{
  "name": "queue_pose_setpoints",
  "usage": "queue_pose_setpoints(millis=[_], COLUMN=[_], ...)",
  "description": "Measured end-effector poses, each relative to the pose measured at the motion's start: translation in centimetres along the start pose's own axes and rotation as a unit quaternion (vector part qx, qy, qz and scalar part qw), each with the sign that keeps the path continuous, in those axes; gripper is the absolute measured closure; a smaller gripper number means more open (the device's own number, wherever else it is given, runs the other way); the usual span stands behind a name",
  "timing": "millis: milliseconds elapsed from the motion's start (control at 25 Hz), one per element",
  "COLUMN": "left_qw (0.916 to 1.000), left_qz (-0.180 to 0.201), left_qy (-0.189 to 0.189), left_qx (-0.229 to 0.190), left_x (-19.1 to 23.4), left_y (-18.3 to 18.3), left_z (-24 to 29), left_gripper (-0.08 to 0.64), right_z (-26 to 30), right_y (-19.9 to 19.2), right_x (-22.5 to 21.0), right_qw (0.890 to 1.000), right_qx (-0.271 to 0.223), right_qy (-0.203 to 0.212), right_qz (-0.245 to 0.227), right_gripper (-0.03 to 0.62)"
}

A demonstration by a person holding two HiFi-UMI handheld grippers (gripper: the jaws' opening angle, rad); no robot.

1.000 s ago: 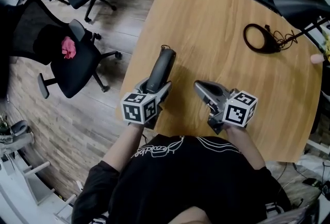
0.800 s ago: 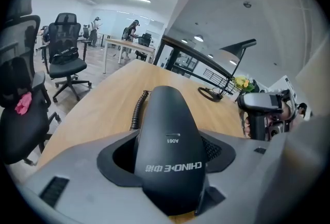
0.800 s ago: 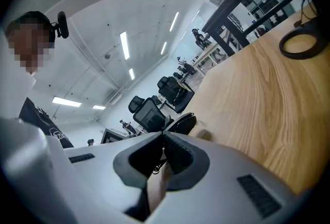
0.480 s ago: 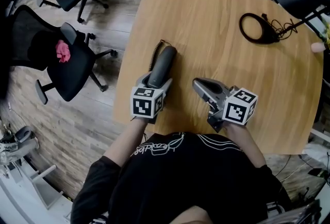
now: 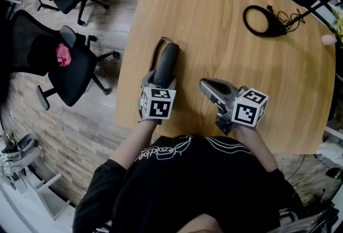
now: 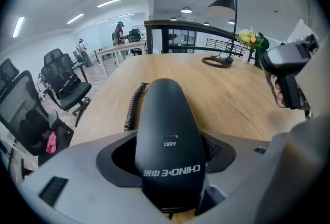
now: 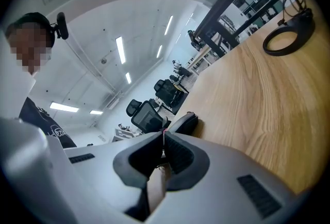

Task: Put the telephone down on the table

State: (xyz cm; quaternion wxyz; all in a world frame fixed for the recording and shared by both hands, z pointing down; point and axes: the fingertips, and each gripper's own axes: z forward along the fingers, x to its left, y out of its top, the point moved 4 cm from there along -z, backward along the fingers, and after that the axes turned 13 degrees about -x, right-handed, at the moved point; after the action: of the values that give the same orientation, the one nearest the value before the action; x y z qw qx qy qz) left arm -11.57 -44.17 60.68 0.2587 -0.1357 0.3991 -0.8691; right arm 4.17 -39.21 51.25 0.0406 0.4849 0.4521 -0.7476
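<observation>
While our left gripper [image 5: 159, 83] grips the telephone [image 5: 166, 60] over the table [image 5: 214, 17], we hold our right gripper [image 5: 206, 85] closed; empty.

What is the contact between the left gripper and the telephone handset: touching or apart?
Touching. The left gripper view shows the telephone handset filling the left gripper's jaws, pads pressed against both sides.

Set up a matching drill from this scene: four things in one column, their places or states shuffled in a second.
Things:
1. telephone handset
2. right gripper
3. black ring
4. pink item

Places or states:
A. on the office chair seat
B. clamped between the left gripper jaws
C. jaws together, nothing in them
D. far right part of the table

Pairs: 1-B, 2-C, 3-D, 4-A.
</observation>
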Motion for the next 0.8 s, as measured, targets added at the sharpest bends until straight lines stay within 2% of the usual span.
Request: queue_pose_setpoints(millis=[480, 640, 800], left_qw=[0.9991, 0.9991, 0.9977], left_qz=[0.031, 0.016, 0.008], left_qy=[0.016, 0.009, 0.020], left_qx=[-0.025, -0.040, -0.064], left_x=[0.0, -0.1, 0.2], left_y=[-0.4, -0.2, 0.6], left_z=[-0.3, -1.6, -5.0], left_gripper=[0.253, 0.225, 0.222], right_z=[-3.1, -4.6, -5.9], right_y=[-1.6, -1.4, -1.8], right_x=[1.1, 1.5, 2.8], right_qw=[1.000, 1.000, 1.000], right_qx=[0.004, 0.001, -0.001], right_qy=[-0.002, -0.004, 0.001], right_qz=[-0.002, -0.011, -0.018], right_gripper=[0.552, 0.552, 0.552])
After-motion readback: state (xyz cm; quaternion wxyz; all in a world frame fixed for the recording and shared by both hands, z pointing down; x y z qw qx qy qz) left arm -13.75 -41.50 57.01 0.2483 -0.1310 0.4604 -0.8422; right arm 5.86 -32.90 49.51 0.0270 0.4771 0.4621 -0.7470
